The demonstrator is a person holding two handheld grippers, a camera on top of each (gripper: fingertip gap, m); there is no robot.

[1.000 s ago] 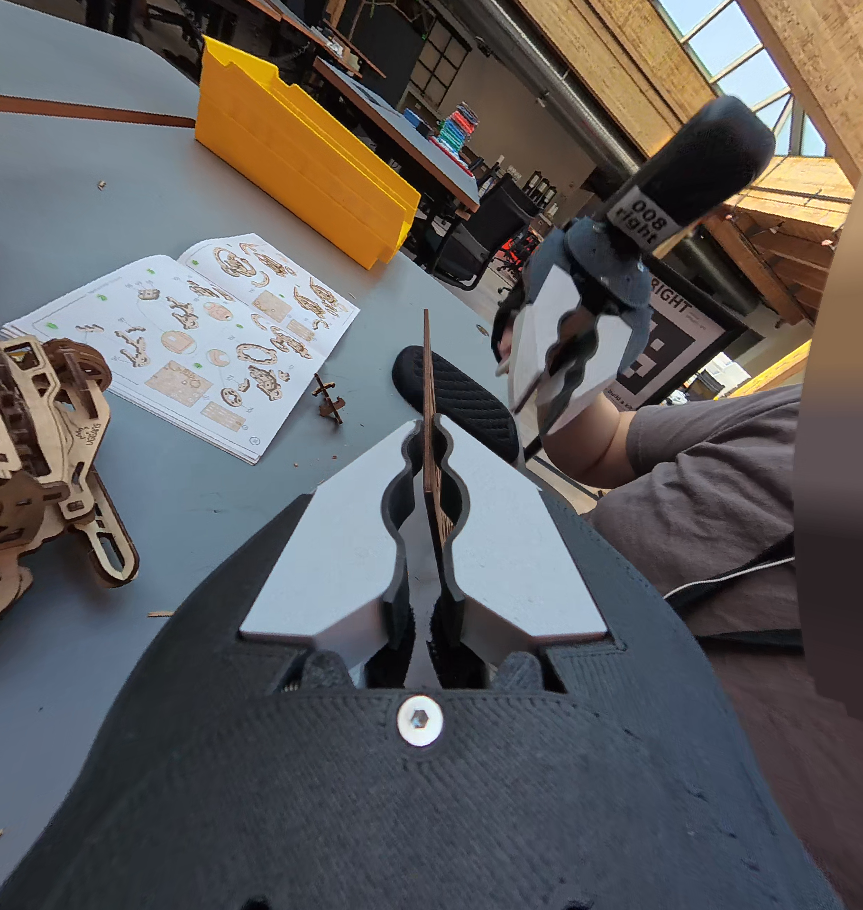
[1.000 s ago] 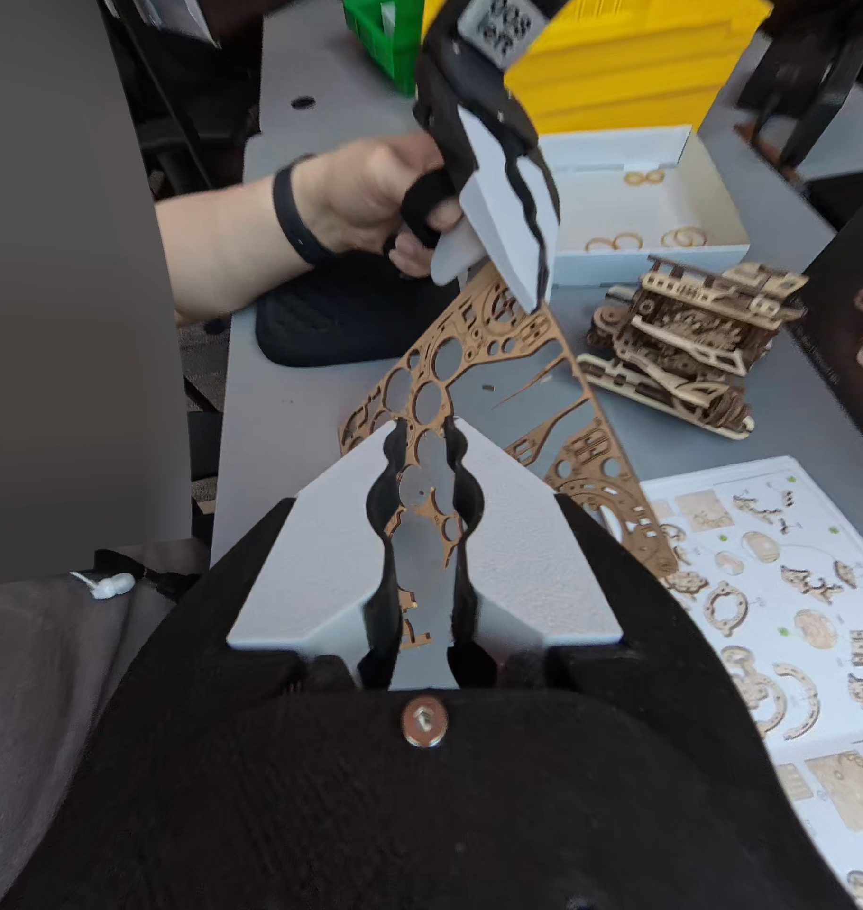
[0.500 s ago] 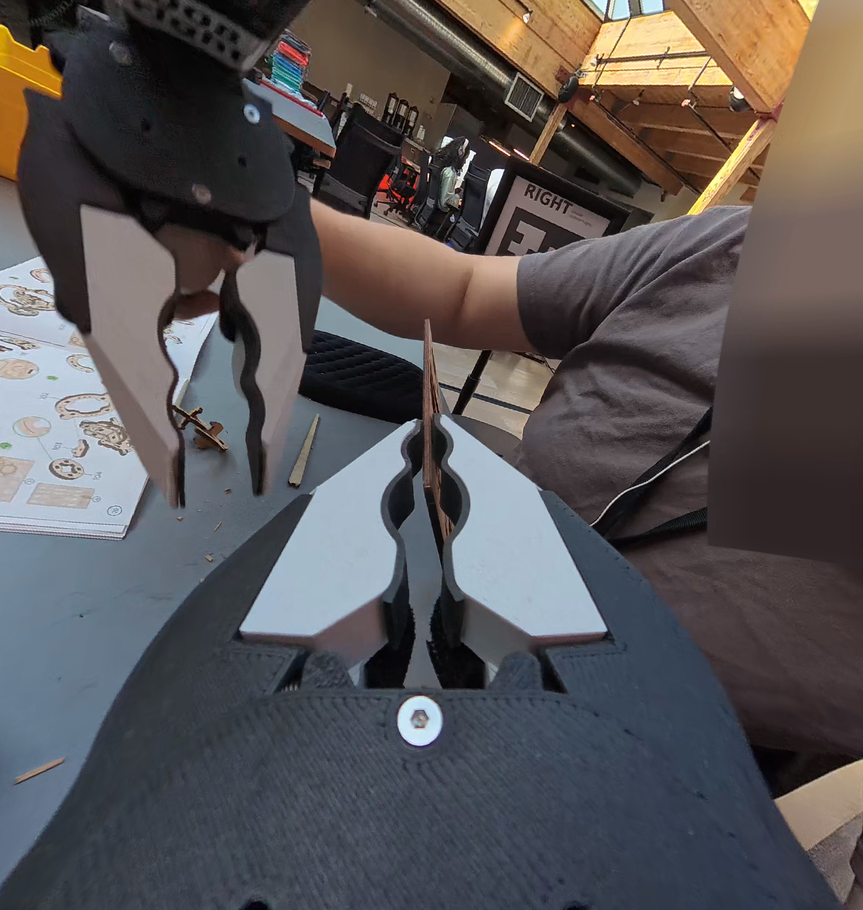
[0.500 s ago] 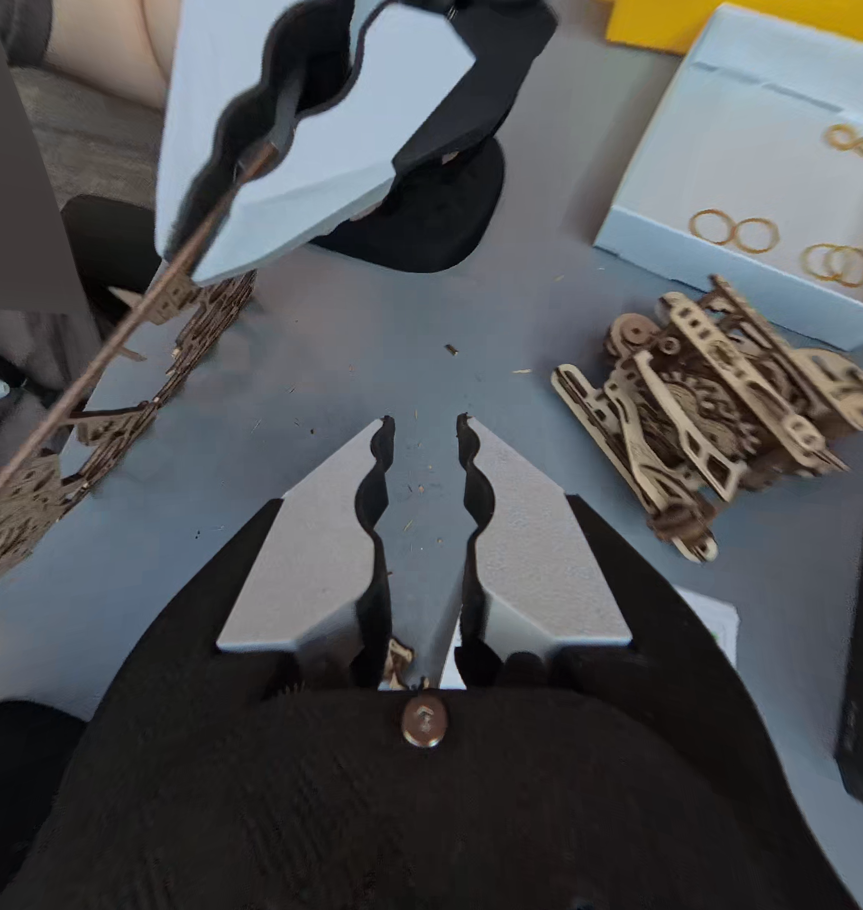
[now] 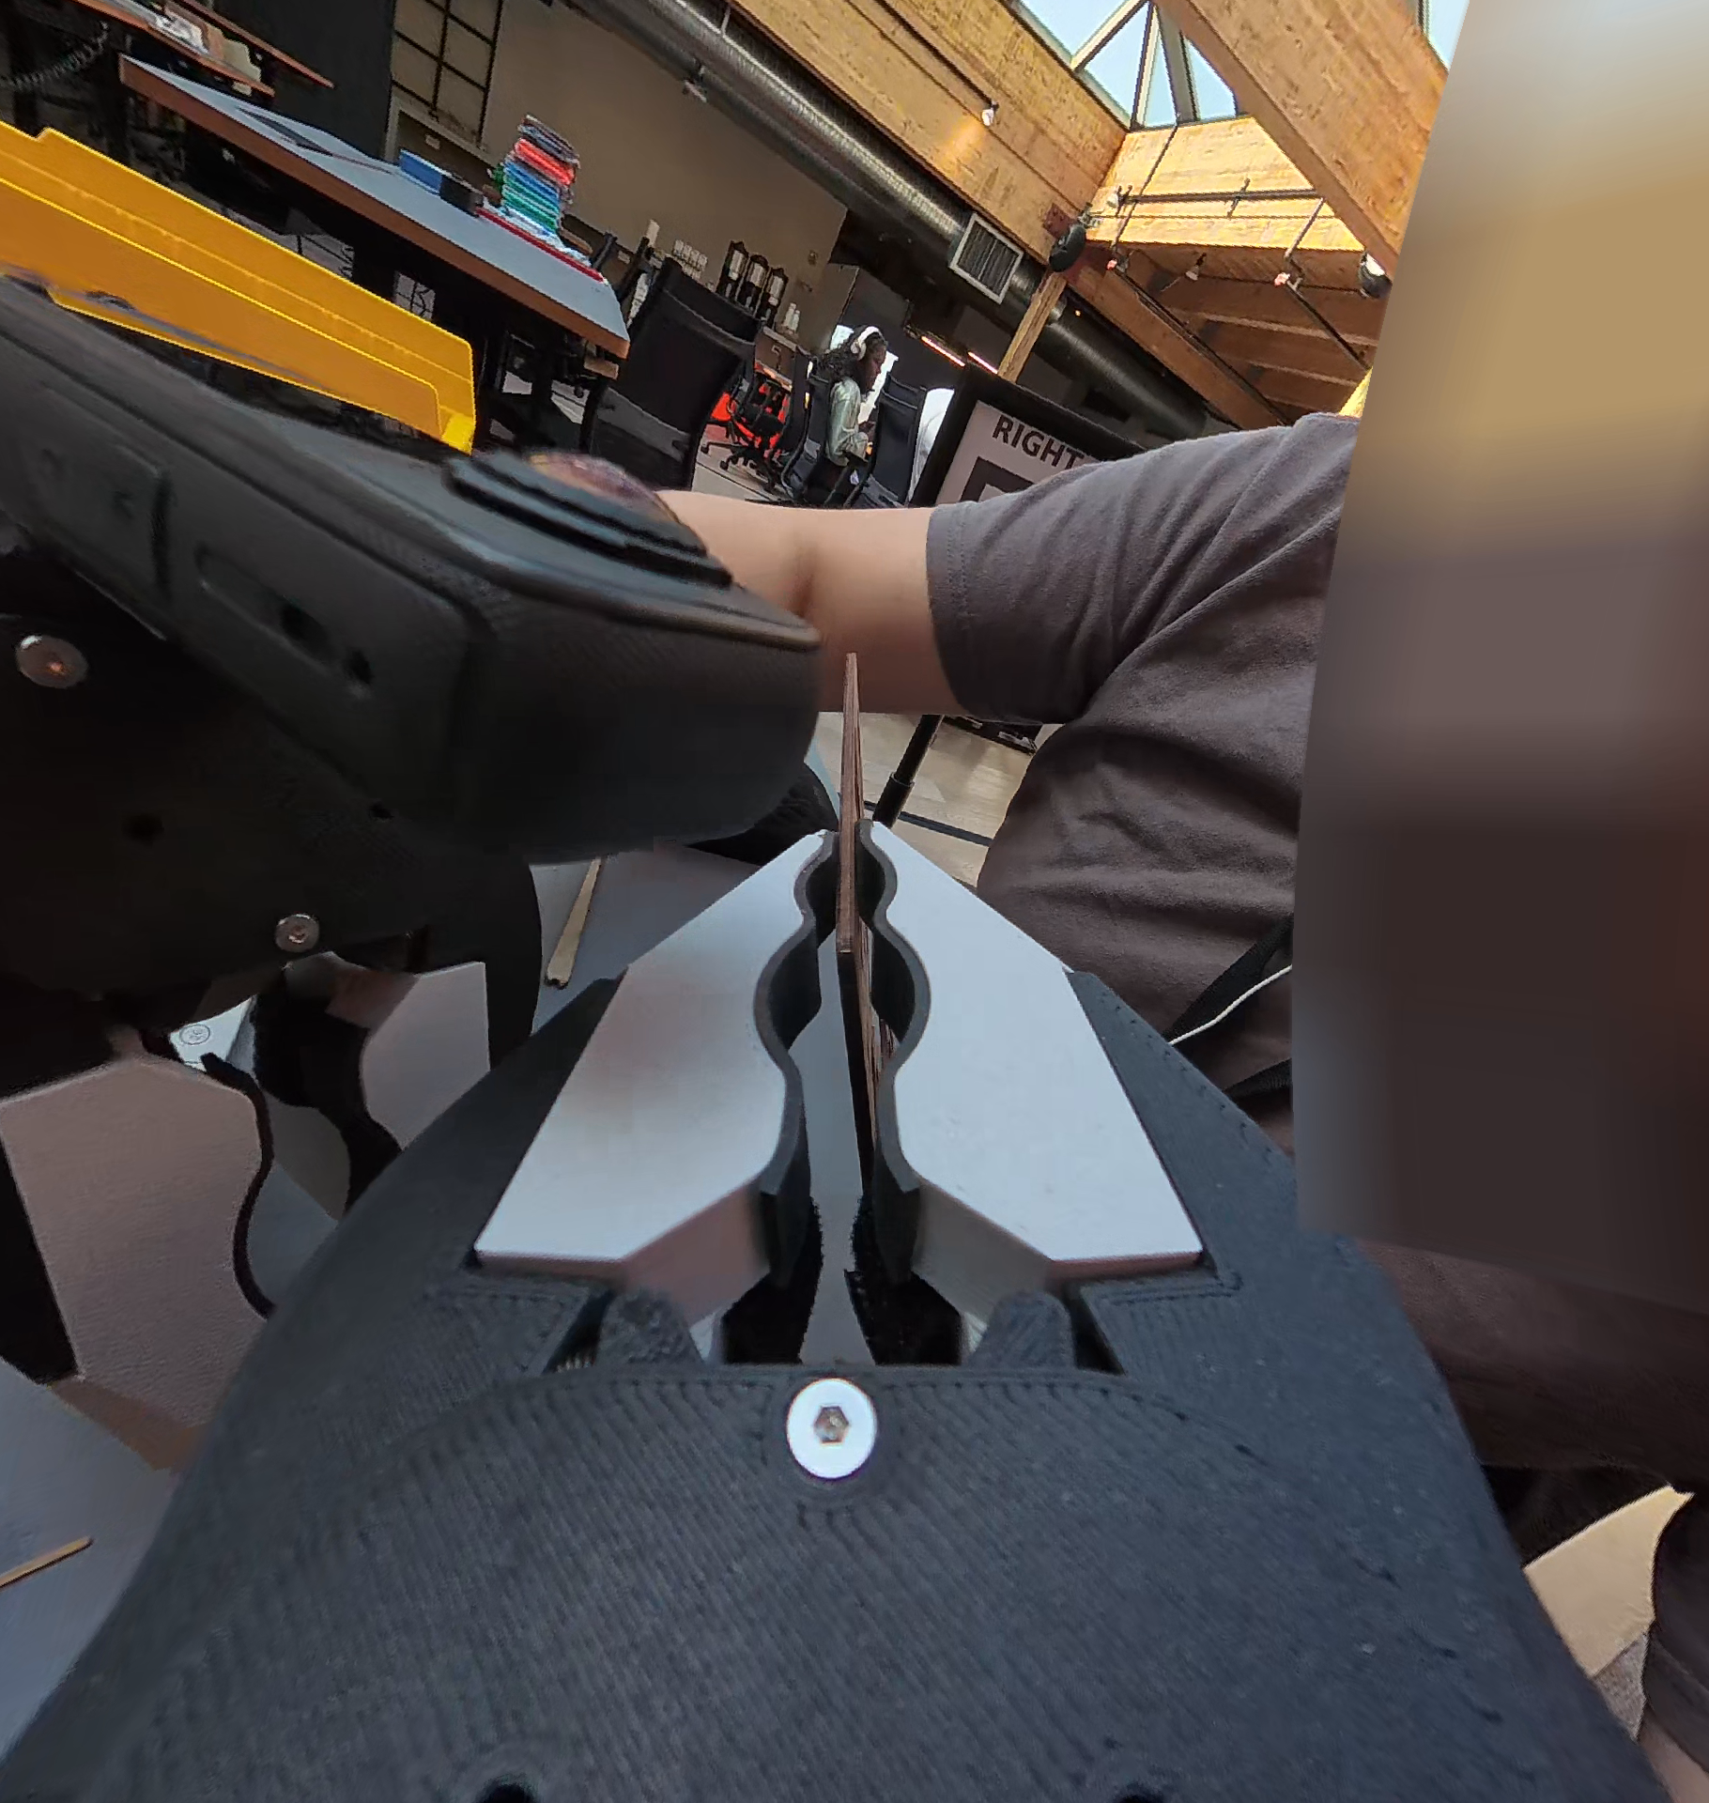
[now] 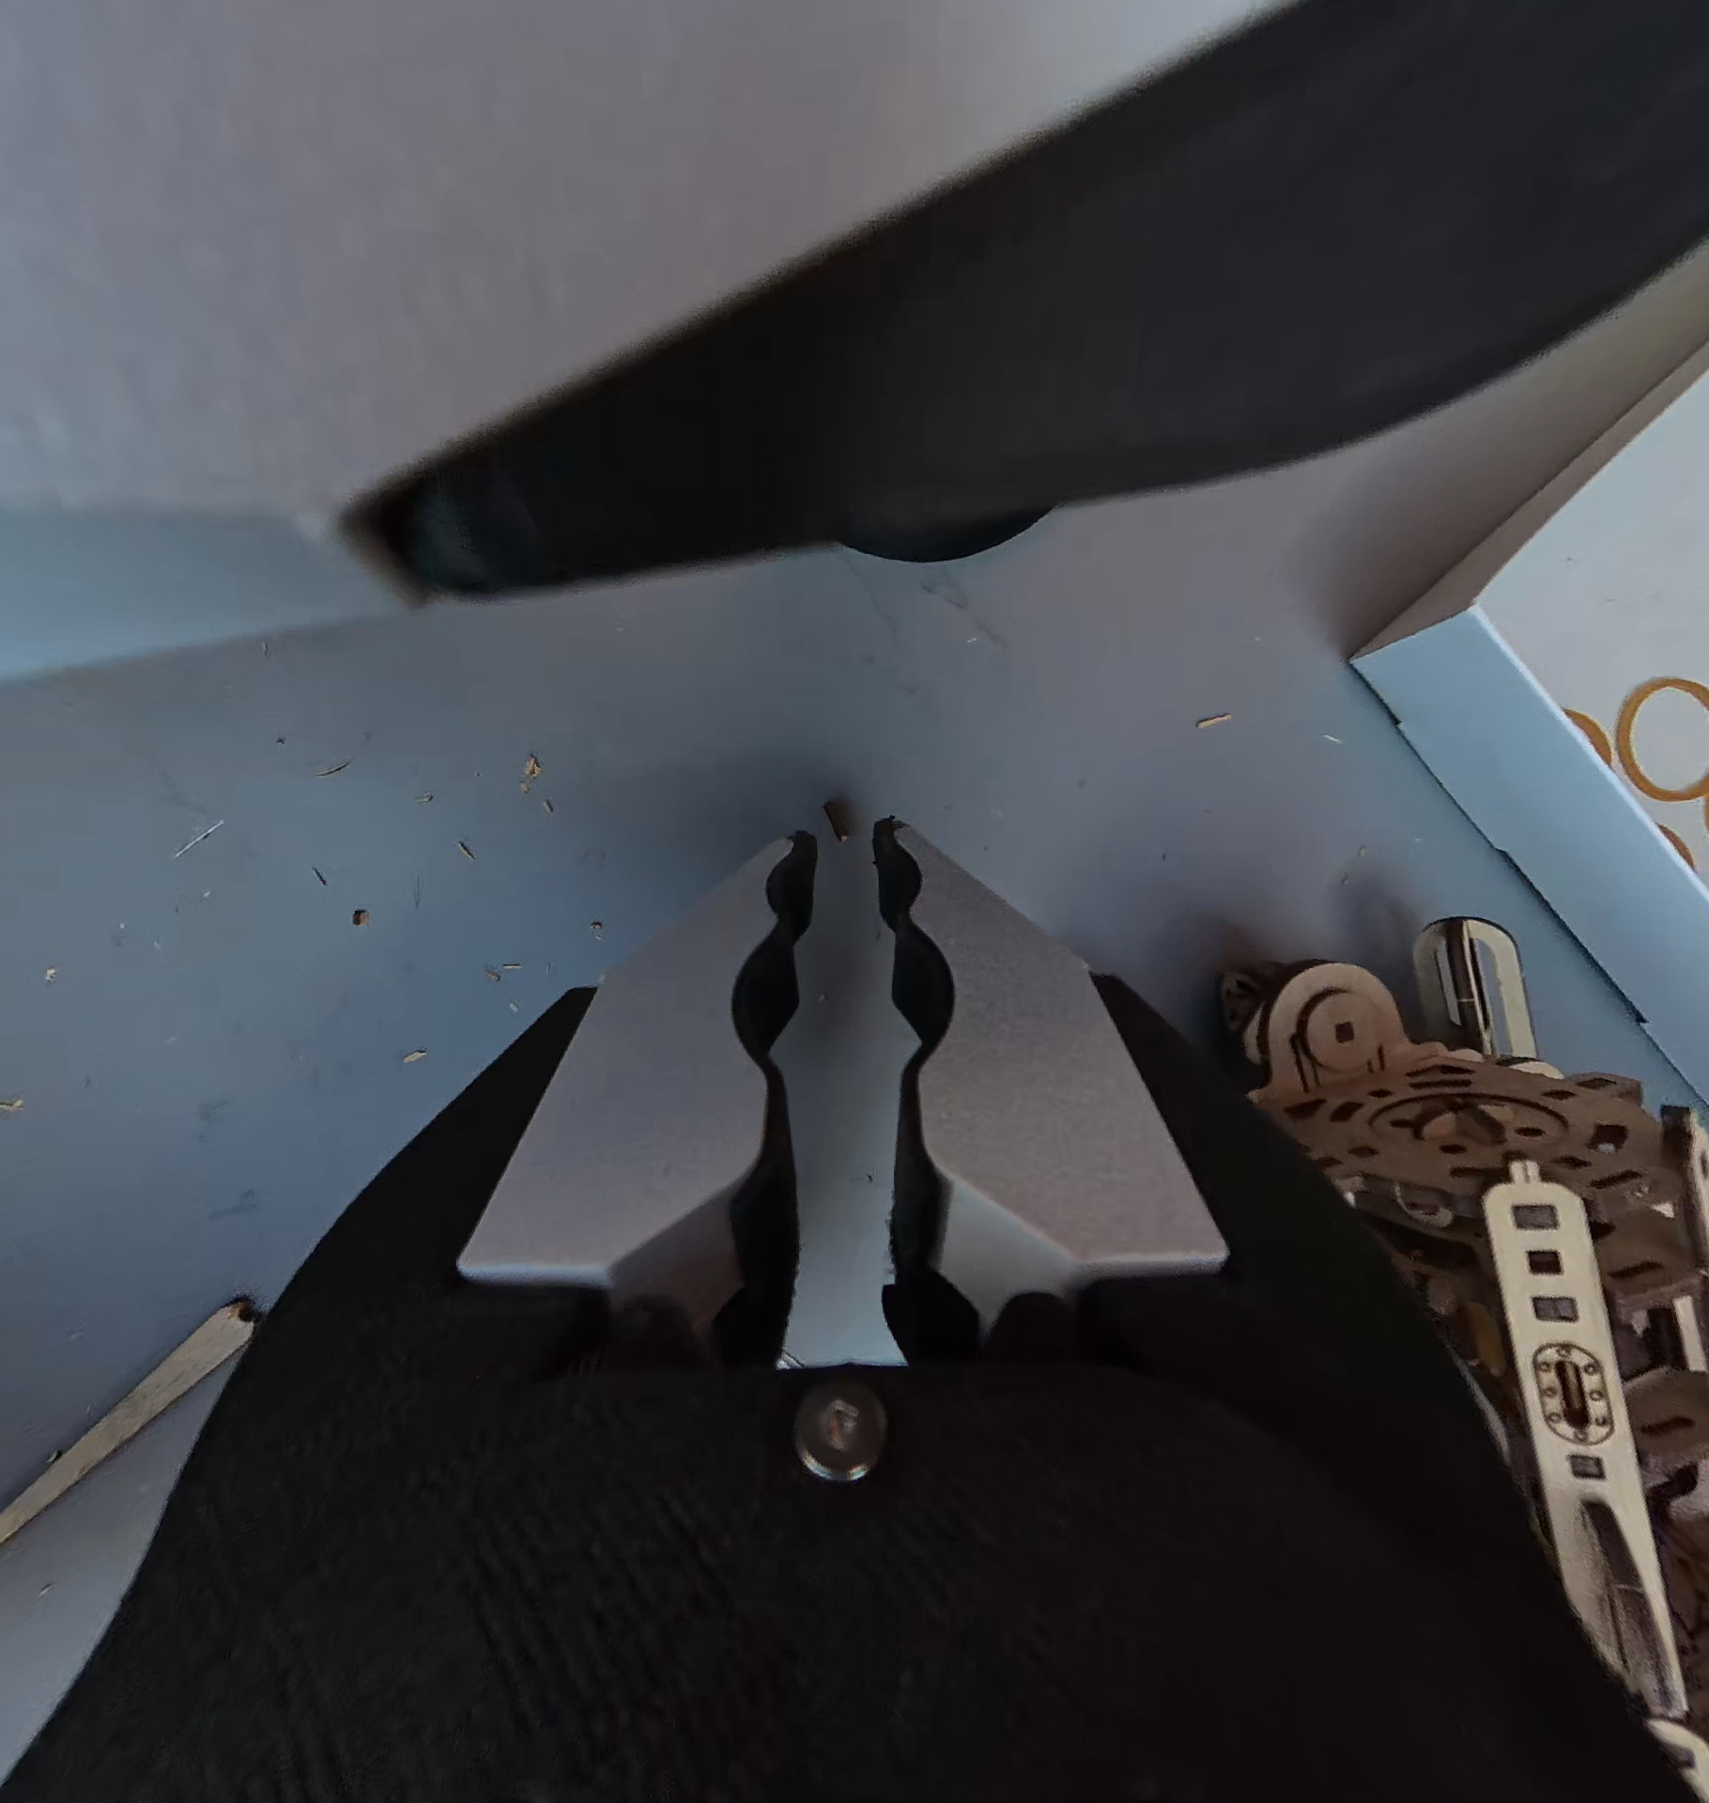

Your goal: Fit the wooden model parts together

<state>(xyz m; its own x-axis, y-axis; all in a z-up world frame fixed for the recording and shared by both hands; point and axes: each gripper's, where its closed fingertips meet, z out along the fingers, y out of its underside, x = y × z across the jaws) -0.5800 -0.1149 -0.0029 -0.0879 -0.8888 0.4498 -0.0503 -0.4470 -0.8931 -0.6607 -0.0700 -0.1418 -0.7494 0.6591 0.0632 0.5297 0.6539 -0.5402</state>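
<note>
My left gripper (image 5: 846,849) is shut on a thin laser-cut wooden sheet (image 5: 849,741), seen edge-on and standing up between the jaws. My right gripper (image 6: 843,844) is open by a narrow gap and empty, its tips low over the grey table (image 6: 246,927). A tiny wooden chip (image 6: 838,818) lies just ahead of its tips. The partly built wooden model (image 6: 1514,1220) lies right beside it. The right gripper's black body (image 5: 343,663) fills the left of the left wrist view. The left gripper's underside (image 6: 929,341) looms blurred across the top of the right wrist view.
A white box (image 6: 1534,781) with gold rings (image 6: 1660,741) stands at the right. A wooden strip (image 6: 99,1434) lies at the lower left, another stick (image 5: 573,927) on the table. A yellow bin (image 5: 197,283) is at the back. A person's arm and grey shirt (image 5: 1124,634) are close. The left gripper's tips are roughly 15 cm from the right gripper's.
My right gripper has left the sheet and dropped low over the table beside the model, passing under the left gripper. My left gripper still holds the sheet upright.
</note>
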